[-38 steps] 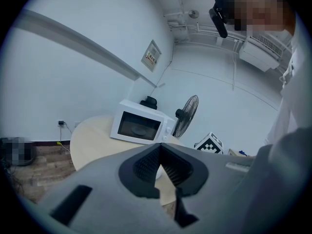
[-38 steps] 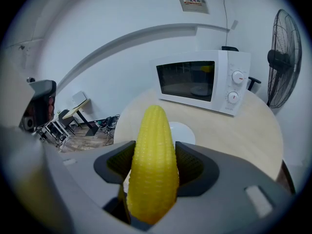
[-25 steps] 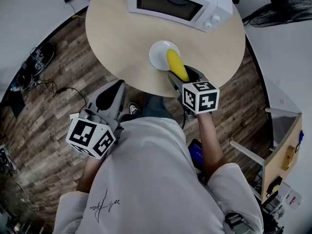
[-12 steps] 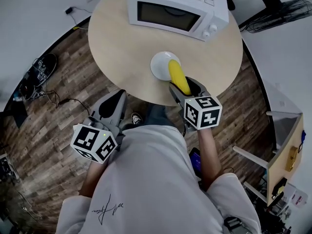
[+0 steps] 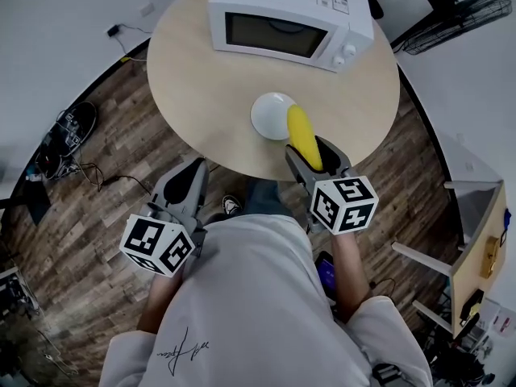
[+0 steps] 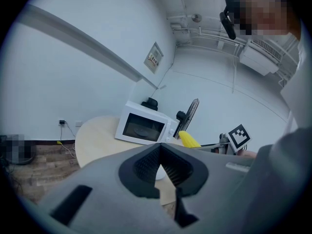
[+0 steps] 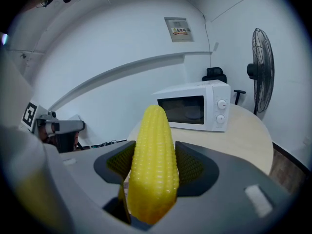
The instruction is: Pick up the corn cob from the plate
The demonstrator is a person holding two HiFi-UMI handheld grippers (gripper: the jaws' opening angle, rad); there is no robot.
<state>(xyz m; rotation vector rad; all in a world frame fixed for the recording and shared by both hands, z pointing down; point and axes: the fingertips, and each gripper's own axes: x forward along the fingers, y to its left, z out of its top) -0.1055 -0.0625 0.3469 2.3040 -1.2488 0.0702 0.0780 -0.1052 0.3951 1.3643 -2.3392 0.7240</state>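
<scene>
Compared with one second ago, the long yellow corn cob is sitting further right, only overlapping the edge of the round white plate on the round wooden table. The right gripper is clamping the cob. The left gripper is hanging off the table, jaws together and empty.

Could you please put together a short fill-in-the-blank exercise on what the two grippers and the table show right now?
1. The right gripper is shut on the ____.
2. Behind the white plate on the round table stands a white ____.
3. The left gripper, jaws together, holds ____.

Missing words: corn cob; microwave; nothing.
</scene>
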